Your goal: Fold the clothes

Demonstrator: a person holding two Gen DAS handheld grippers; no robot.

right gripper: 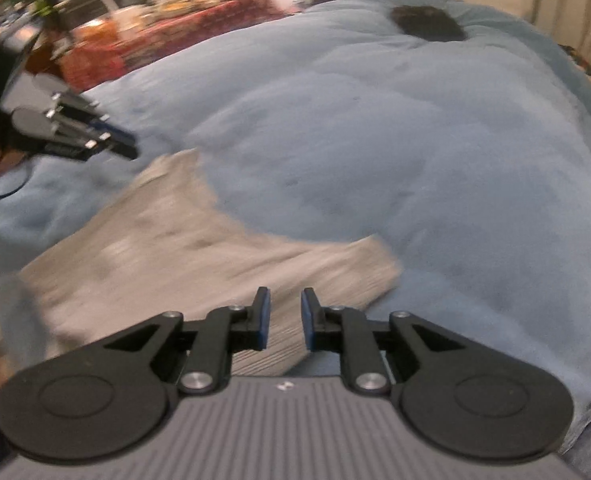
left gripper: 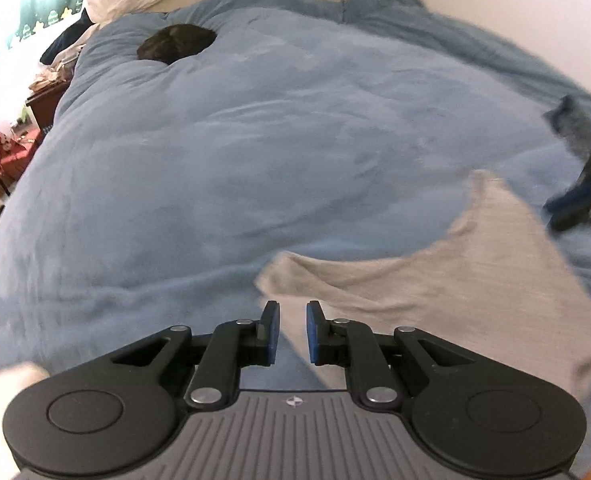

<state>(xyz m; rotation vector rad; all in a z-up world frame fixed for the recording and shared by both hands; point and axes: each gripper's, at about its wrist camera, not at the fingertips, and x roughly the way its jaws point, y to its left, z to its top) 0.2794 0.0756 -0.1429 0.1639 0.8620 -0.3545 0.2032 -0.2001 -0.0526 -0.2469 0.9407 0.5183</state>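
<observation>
A light grey garment [left gripper: 455, 276] lies spread on the blue duvet [left gripper: 223, 152], with two corners pointing away from me. My left gripper [left gripper: 292, 322] hovers over its near left corner, open with a narrow gap and gripping nothing. In the right wrist view the same garment [right gripper: 167, 256] fills the lower left. My right gripper [right gripper: 285, 314] hangs above its near right edge, also open and holding nothing. Each gripper shows in the other's view: the right gripper [left gripper: 575, 200] at the far right edge, the left gripper [right gripper: 95, 138] at the left, held by a hand.
The duvet [right gripper: 415, 160] covers the whole bed. A dark rounded object [left gripper: 173, 42] rests in a dent near the head end. A small bluish cloth [left gripper: 567, 120] lies at the right. Cluttered furniture with red patterned fabric [right gripper: 199, 16] stands beside the bed.
</observation>
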